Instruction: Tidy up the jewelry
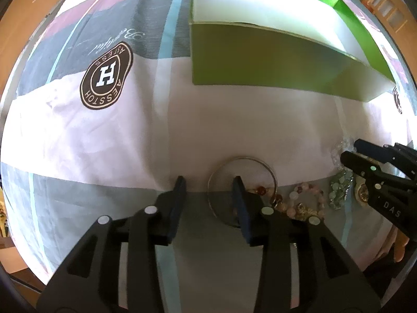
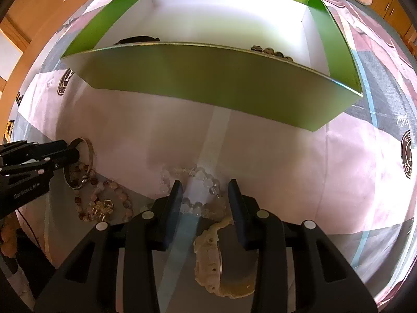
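Left tongs (image 1: 209, 182) apart, nothing clamped; one finger inside silver bangle (image 1: 243, 159), other outside on cloth. Right tongs (image 2: 204, 186) apart, straddling clear bead bracelet (image 2: 206, 176), pads not pressing; cream watch (image 2: 211, 250) beneath. Green box (image 2: 208, 78) ahead, near wall tall, bare bedsheet (image 1: 117, 140) between. Pink bead bracelet (image 2: 104, 195) between both tongs.

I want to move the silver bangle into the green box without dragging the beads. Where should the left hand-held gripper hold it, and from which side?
Grip the far arc of the silver bangle, from above, one finger inside the ring and one outside. It seems to lie flat on the cloth, and that arc looks bare, while the beaded bracelets crowd its near right edge. The left hand-held gripper is open there, one finger already inside the ring.
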